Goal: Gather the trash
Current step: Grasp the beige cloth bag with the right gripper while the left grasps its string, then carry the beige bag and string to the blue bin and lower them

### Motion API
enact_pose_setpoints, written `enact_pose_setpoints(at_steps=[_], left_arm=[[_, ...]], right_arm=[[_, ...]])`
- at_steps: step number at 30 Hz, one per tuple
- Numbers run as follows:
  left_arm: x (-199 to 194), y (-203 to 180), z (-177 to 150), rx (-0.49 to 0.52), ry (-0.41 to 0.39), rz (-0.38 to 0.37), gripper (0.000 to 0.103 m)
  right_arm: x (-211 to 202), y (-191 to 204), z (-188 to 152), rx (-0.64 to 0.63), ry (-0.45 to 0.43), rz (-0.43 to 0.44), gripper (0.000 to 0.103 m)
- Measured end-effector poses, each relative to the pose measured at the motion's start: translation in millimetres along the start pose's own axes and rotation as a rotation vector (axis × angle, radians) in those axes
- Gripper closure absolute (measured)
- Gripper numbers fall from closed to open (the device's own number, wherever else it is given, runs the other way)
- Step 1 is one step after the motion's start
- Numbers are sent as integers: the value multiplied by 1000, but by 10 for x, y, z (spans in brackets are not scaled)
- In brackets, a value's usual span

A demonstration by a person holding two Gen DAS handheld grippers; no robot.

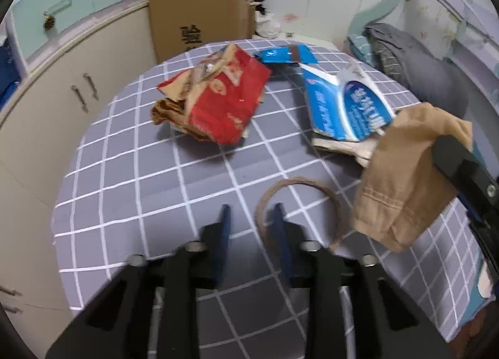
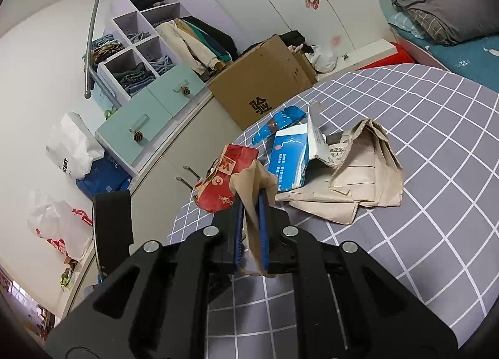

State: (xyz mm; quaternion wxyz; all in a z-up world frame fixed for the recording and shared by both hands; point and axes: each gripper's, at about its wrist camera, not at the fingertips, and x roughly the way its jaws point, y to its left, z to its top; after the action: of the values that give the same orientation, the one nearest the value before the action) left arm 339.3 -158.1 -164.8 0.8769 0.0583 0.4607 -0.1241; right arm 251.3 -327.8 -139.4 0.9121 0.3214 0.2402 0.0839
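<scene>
My right gripper point(image 2: 251, 203) is shut on a tan cloth bag point(image 2: 254, 184) and holds it above the table; the bag point(image 1: 402, 178) hangs at the right of the left wrist view. My left gripper point(image 1: 251, 212) is open and empty, just above a loop of brown twine point(image 1: 299, 184). A crumpled red and brown paper bag point(image 1: 218, 100) lies ahead on the grey checked tablecloth point(image 1: 140, 178). A blue and white torn package point(image 1: 343, 103) and a blue wrapper point(image 1: 283, 54) lie to its right. Crumpled beige paper point(image 2: 358, 178) lies beside the blue package.
A cardboard box point(image 1: 199, 15) stands beyond the table's far edge. Cream cabinets point(image 1: 62, 93) run along the left. Folded grey bedding point(image 1: 414, 56) lies on a bed to the right. White plastic bags point(image 2: 71, 153) sit on the floor at the left.
</scene>
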Motion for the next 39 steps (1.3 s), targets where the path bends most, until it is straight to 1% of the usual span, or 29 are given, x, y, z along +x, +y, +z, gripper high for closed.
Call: enact_pose_setpoints(at_steps=[1, 4, 7, 12, 15, 18, 19, 21, 24, 25, 27, 29, 31, 33, 34, 36, 39], left_arm=[[3, 10, 3, 1, -3, 14, 100], [-23, 99, -11, -32, -8, -19, 101], [-109, 228, -49, -71, -38, -25, 101], [-403, 550, -173, -136, -103, -13, 101], [-631, 891, -314, -198, -141, 3, 101], [-821, 1207, -449, -256, -170, 2, 101], [-921, 1379, -543, -287, -185, -1, 101], [-1034, 1600, -658, -323, -200, 7, 101], [-1222, 1998, -919, -390, -225, 31, 101], [-1276, 2168, -1038, -419, -231, 40, 101], [-1326, 2411, -1215, -464, -234, 71, 101], [-1353, 2671, -1444, -503, -230, 128, 101], [-1310, 2957, -1684, -553, -201, 155, 101], [-1249, 3154, -1855, -598, -174, 176, 101], [-1191, 3284, -1975, -623, -155, 203, 101], [-1101, 3461, -2129, -664, -127, 229, 101], [-941, 3736, -2348, -724, -87, 257, 101]], right_arm=[[5, -8, 0, 1, 2, -1, 93], [19, -7, -8, 0, 11, 1, 93], [23, 45, -26, -9, 19, 5, 93], [46, 205, -83, -31, 32, 16, 93], [91, 376, -156, -50, 50, 36, 93], [172, 652, -295, -85, 81, 63, 93], [199, 732, -338, -97, 92, 72, 93], [273, 946, -466, -131, 120, 93, 93], [411, 1298, -728, -185, 180, 139, 93], [479, 1471, -866, -213, 209, 163, 93], [562, 1671, -1047, -247, 246, 190, 93], [704, 1943, -1320, -291, 301, 225, 93], [832, 2143, -1555, -327, 341, 246, 93], [963, 2307, -1787, -359, 382, 257, 93], [1053, 2386, -1930, -375, 409, 261, 93], [1236, 2501, -2190, -404, 458, 255, 93], [1478, 2596, -2487, -437, 511, 237, 93]])
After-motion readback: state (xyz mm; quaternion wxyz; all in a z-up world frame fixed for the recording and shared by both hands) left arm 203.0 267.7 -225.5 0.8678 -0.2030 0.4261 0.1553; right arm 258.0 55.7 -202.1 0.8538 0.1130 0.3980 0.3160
